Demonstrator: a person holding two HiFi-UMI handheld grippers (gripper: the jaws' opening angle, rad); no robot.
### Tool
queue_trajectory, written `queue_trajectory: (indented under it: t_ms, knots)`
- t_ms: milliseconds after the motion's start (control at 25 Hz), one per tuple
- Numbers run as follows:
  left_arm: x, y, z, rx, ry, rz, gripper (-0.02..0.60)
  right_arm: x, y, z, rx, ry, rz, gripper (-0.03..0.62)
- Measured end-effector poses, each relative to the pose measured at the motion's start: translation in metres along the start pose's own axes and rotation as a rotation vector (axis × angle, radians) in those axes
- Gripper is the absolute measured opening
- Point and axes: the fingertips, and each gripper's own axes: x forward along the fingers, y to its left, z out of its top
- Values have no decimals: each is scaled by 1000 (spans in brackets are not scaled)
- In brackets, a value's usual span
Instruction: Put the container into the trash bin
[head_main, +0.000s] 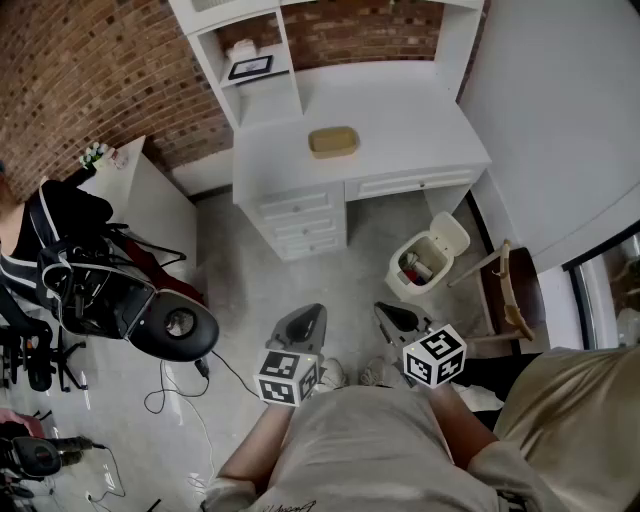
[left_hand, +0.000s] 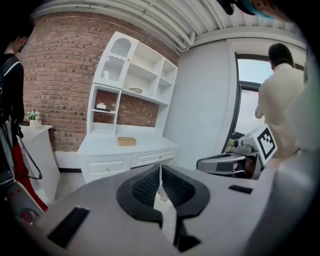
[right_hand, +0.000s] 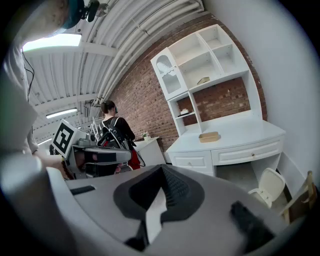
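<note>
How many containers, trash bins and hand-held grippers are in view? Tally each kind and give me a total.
container: 1
trash bin: 1
hand-held grippers: 2, the left hand-held gripper and the right hand-held gripper
Total: 4

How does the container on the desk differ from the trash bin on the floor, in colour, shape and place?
Colour: the container is tan; the trash bin is cream-white.
Shape: the container is low and flat; the trash bin is taller, with its lid open and things inside.
Place: the container lies on the white desk; the trash bin stands on the floor beside it.
Both have rounded corners.
</note>
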Motion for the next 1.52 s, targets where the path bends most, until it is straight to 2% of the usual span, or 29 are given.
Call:
queue_trajectory:
  t_ms: [360,720,1000,1200,1520]
  knots:
    - [-8,8,-3,-9,-10,-10,26,8,10,-1,-20,20,7,26]
    - [-16,30,-1,-5,-11,-35,26,26,22,11,1,-15,0,26]
    - [-28,48,7,17,-47,-88,26,48,33,13,15,-33,-12,28]
    - [-34,61,6,25,-36,-96,26,59,41,16,15,-31,-19,28]
    - [-15,76,6,6,-13,-96,26,68,22,20,27,-16,-33,28]
